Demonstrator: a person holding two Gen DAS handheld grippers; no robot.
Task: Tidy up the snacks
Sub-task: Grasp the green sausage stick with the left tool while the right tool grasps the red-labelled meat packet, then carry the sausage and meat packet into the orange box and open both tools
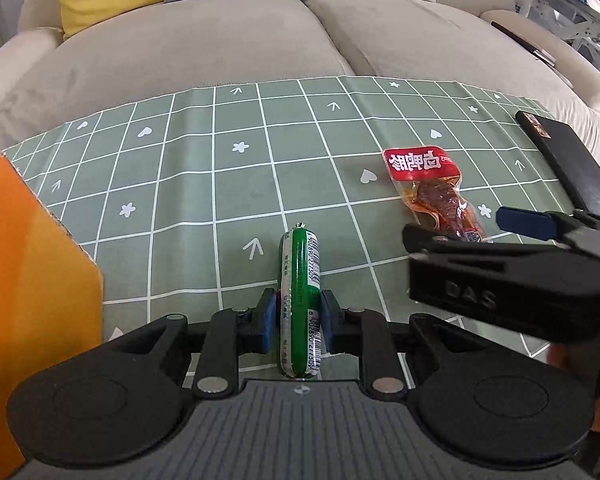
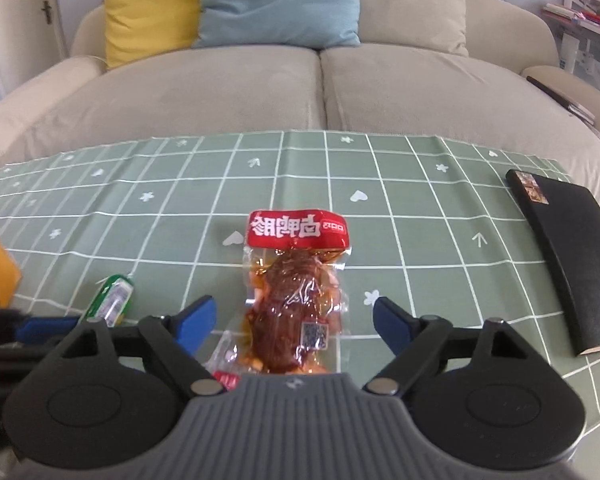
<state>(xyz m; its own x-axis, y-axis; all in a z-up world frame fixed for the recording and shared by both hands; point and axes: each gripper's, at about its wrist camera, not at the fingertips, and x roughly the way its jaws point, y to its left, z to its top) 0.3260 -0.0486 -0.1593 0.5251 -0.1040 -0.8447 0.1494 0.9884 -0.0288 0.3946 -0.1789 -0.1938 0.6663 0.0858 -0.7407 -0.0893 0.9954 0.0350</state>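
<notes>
Item one, a green sausage [image 1: 300, 296], was clamped across its middle in my left gripper [image 1: 299, 312], jaws pressed on its casing, beside the orange box [image 1: 32, 288] at the worktop's [image 1: 204, 184] left edge. Item two, a red-topped pouch [image 2: 296, 292] of sauced meat, lay flat on the worktop between the spread jaws of my right gripper [image 2: 296, 320], pads not touching it. Risks, as I judged them: the slick round sausage could swivel or slide from so narrow a grip on the way to the box, and the limp pouch could crumple or skid aside if my right jaws closed off-centre.
</notes>
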